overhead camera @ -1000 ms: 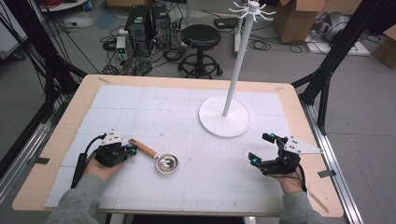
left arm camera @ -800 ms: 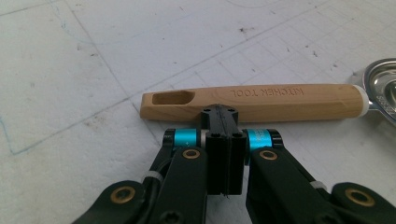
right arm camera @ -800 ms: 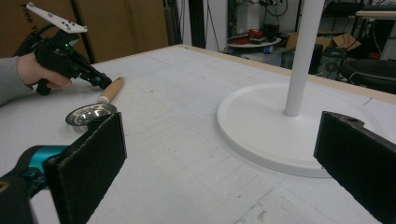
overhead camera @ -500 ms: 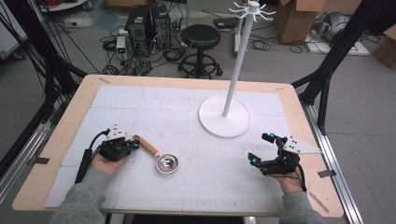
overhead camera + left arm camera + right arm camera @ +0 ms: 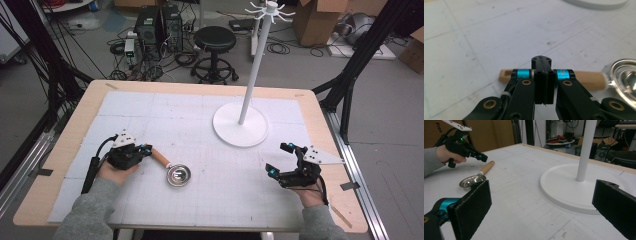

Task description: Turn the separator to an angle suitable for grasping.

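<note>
Faintly, "Free" on a brown box (image 5: 441, 125), left claw (image 5: 543, 75) together above ladle handle (image 5: 584, 79), right claw (image 5: 541, 207) apart.

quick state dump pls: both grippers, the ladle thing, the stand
left gripper: shut, empty, jaws pressed together just above the wooden handle, not gripping it
right gripper: open, empty, jaws wide apart, held over the table's right side
strainer: lying flat on the table, metal bowl up, wooden handle pointing toward the left gripper
stand: upright on its round white base, nothing hanging on its top hooks
</note>
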Motion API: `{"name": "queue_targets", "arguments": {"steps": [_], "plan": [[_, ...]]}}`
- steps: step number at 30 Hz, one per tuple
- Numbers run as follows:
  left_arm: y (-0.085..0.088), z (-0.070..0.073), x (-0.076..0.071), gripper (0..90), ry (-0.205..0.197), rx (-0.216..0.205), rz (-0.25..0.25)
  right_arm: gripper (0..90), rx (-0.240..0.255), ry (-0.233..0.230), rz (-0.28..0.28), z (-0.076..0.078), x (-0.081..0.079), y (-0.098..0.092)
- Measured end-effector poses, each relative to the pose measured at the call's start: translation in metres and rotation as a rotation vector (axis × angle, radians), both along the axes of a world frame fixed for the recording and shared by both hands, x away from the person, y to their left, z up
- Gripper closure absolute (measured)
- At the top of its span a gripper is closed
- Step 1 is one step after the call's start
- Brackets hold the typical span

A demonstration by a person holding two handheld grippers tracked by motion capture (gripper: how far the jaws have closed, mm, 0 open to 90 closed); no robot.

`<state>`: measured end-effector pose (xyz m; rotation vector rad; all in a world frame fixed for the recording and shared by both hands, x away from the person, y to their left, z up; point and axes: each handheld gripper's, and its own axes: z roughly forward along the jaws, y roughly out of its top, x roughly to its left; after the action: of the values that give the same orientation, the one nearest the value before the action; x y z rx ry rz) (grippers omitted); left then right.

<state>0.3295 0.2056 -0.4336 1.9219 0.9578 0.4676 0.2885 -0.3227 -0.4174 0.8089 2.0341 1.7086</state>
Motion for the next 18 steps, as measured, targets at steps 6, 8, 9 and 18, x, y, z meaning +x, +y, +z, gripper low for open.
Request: {"name": "queue_targets", "arguments": {"steps": [6, 8, 9, 18], "plan": [[-0.023, -0.001, 0.008, 89.7, 0.035, 0.075, -0.054, 1.4, 0.002, 0.003, 0.008, -0.001, -0.002, 0.001], [-0.029, 0.000, 0.009, 89.7, 0.033, 0.069, -0.066, 1.4, 0.001, 0.003, 0.007, -0.001, -0.002, 0.000], [-0.030, 0.000, 0.010, 89.7, 0.036, 0.070, -0.075, 1.4, 0.002, 0.002, 0.007, -0.001, -0.002, 0.000], [-0.045, -0.006, 0.018, 89.7, 0.083, 0.067, -0.105, 1.4, 0.006, 0.007, 0.013, -0.001, -0.003, 0.000]]}}
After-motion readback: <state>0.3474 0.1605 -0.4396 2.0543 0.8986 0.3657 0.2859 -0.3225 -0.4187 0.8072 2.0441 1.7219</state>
